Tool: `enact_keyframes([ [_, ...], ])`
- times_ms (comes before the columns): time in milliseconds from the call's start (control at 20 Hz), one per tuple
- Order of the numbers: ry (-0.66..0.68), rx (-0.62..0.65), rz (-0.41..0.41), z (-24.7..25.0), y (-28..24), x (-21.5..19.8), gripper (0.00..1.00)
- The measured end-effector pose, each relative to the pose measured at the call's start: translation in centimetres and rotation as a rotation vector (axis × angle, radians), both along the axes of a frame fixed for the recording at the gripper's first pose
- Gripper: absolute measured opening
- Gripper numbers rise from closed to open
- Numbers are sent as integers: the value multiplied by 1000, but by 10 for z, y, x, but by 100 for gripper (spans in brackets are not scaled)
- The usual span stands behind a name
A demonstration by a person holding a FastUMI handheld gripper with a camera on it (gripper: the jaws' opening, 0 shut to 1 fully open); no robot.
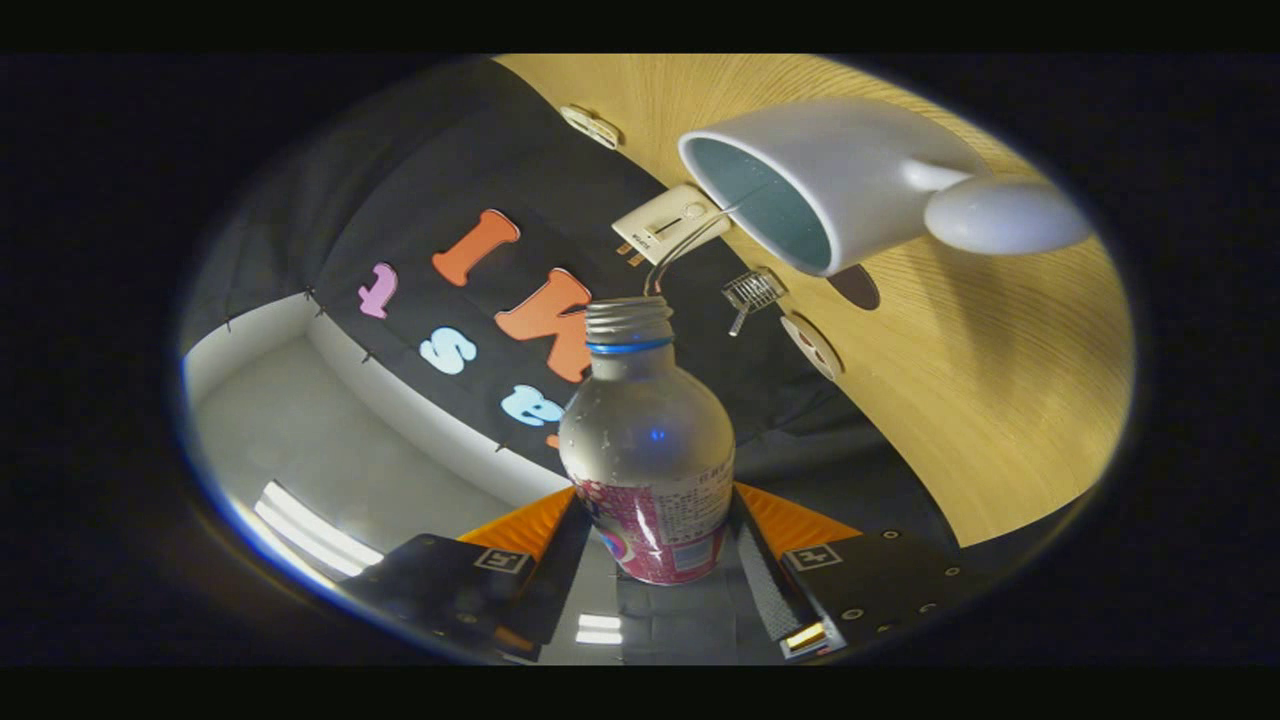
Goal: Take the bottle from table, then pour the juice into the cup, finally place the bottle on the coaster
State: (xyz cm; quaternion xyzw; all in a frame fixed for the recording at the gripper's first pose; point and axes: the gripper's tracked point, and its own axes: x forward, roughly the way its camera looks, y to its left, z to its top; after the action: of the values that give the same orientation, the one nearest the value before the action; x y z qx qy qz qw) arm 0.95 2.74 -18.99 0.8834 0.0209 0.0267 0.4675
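My gripper (pixel 652 535) is shut on a clear plastic bottle (pixel 645 440) with a pink label, both fingers pressing on its lower body. The whole view is rolled over, so the bottle is tipped. Its cap is off and the threaded mouth (pixel 628 315) points at a white cup (pixel 850 170) with a teal inside, standing on the wooden table (pixel 980 400) beyond the fingers. A thin stream of liquid (pixel 685 245) arcs from the mouth to the cup's rim. A dark round coaster (pixel 858 288) peeks out right beside the cup's base, partly hidden by it.
Along the table's far edge, by the black cloth wall, lie a white rectangular device (pixel 662 222), a small wire basket (pixel 752 290) and two round white discs (pixel 590 125) (pixel 810 345). The cup's handle (pixel 1000 215) points away from the bottle.
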Motion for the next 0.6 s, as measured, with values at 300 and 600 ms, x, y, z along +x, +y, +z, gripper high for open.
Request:
enact_keyframes([
  [300, -23, 19, -26, 5, -3, 2, 77],
  [600, -21, 51, -42, 6, -4, 3, 77],
])
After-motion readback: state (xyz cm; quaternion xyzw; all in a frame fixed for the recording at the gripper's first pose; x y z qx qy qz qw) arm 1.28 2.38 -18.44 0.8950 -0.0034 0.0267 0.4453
